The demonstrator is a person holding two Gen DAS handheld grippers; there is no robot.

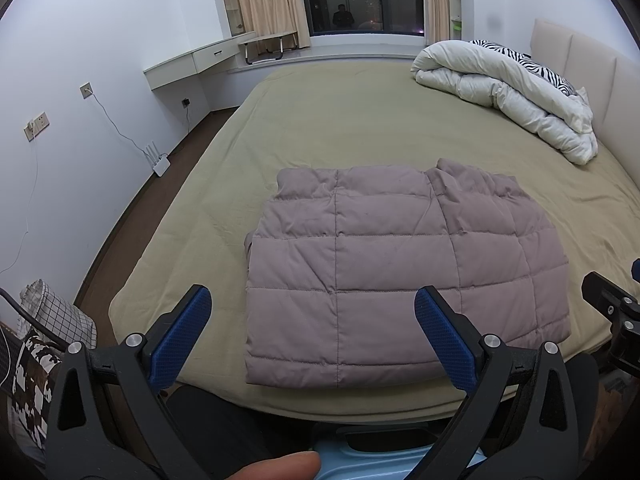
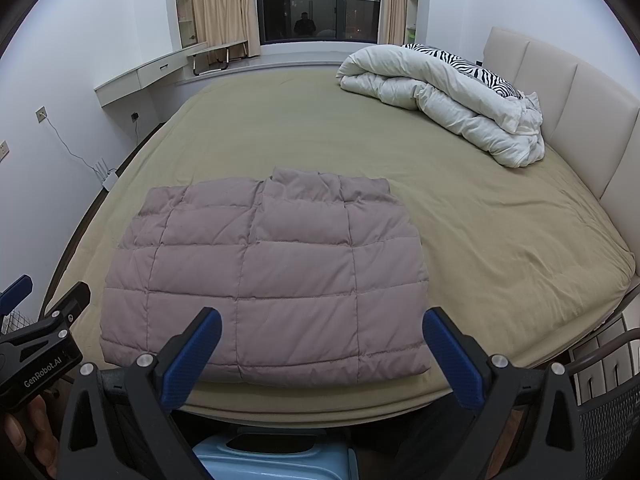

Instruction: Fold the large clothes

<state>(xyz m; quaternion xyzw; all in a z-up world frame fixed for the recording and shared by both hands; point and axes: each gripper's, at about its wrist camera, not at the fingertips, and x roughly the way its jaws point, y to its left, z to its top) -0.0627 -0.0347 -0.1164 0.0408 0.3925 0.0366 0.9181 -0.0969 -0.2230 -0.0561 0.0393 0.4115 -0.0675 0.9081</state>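
A mauve quilted down jacket (image 1: pixel 396 264) lies folded into a flat rectangle on the olive bed sheet (image 1: pixel 360 120), near the front edge of the bed. It also shows in the right wrist view (image 2: pixel 264 276). My left gripper (image 1: pixel 312 300) is open and empty, held back from the jacket's near edge. My right gripper (image 2: pixel 322 320) is open and empty, also short of the jacket's near edge. The right gripper's body shows at the right edge of the left view (image 1: pixel 612 312); the left gripper shows at the left edge of the right view (image 2: pixel 44 320).
A bundled white duvet (image 1: pixel 512 96) with a zebra-print pillow (image 1: pixel 532 64) lies at the far right by the beige headboard (image 1: pixel 592 64). A desk (image 1: pixel 192 60) and window stand beyond. A basket (image 2: pixel 608 400) sits at the right, checked cloth (image 1: pixel 56 312) at the left, a blue object (image 2: pixel 272 460) below.
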